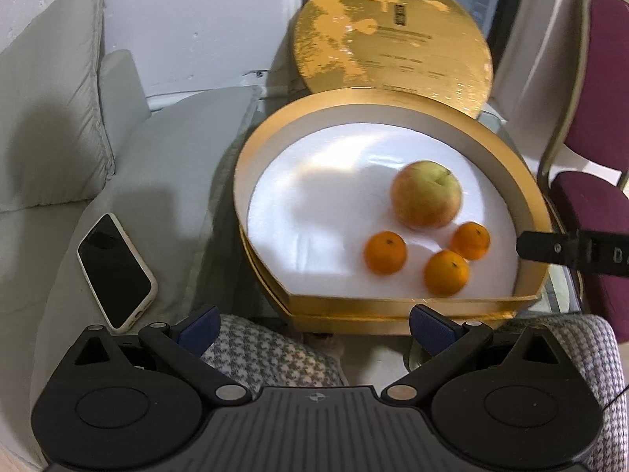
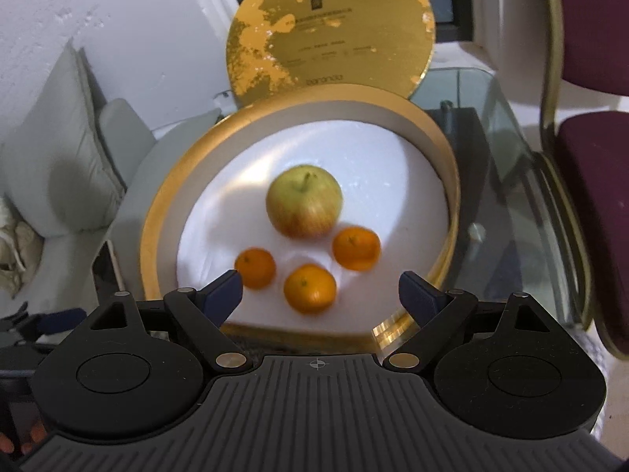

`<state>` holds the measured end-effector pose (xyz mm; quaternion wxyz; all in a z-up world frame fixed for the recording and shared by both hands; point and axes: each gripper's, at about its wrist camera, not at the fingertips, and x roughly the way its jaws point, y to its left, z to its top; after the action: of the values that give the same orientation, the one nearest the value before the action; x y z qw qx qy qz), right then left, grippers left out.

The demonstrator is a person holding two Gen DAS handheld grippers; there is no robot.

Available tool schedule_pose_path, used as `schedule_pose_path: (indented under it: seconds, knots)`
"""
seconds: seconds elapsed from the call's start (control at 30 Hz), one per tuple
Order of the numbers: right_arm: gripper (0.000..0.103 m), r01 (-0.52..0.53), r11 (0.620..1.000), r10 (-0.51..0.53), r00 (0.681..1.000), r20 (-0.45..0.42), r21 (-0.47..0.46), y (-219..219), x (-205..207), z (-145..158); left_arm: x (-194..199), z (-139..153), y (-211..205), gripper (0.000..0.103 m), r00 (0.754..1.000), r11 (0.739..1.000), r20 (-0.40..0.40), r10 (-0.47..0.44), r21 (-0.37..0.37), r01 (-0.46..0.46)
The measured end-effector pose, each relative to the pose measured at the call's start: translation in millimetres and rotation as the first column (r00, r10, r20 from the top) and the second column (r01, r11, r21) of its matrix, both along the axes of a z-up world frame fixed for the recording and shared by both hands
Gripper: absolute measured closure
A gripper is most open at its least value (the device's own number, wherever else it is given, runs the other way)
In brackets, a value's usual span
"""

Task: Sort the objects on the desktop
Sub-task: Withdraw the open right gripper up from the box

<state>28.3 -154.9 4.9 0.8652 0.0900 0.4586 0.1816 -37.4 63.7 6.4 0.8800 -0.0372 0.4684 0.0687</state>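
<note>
A glass table (image 2: 495, 126) is seen at right, with a round gold box (image 2: 157, 212) set on it. A gold lid (image 2: 330, 31) is propped upright behind the box. A grey cushioned seat (image 1: 173, 165) adjoins at left; a phone (image 1: 116, 271) is laid on it, face up.

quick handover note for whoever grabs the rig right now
Left hand-held gripper: open, empty, short of the gold box's near rim.
Right hand-held gripper: open, empty, over the near rim, nearest the front orange.
In the box: apple and three oranges on the white liner. Gold lid stands propped behind. Phone lies on the grey cushion, outside the box.
Done: cannot tell. Left: nothing is gripped; phone untouched.
</note>
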Motion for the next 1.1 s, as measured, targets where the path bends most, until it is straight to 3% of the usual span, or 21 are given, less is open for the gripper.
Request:
schedule_pose_path:
  seconds: [0.63, 1.1]
  knots:
    - [0.012, -0.034, 0.996, 0.034, 0.999, -0.004, 0.077, -31, -40, 4, -16, 10, -54, 0.001, 0.995, 0.99, -0.009, -0.099, 0.104, 0.1]
    - [0.012, -0.023, 0.995, 0.027, 0.999, -0.038, 0.097, -41, -40, -8, -11, -2, -69, 0.001, 0.988, 0.983, -0.067, -0.14, 0.111, 0.147]
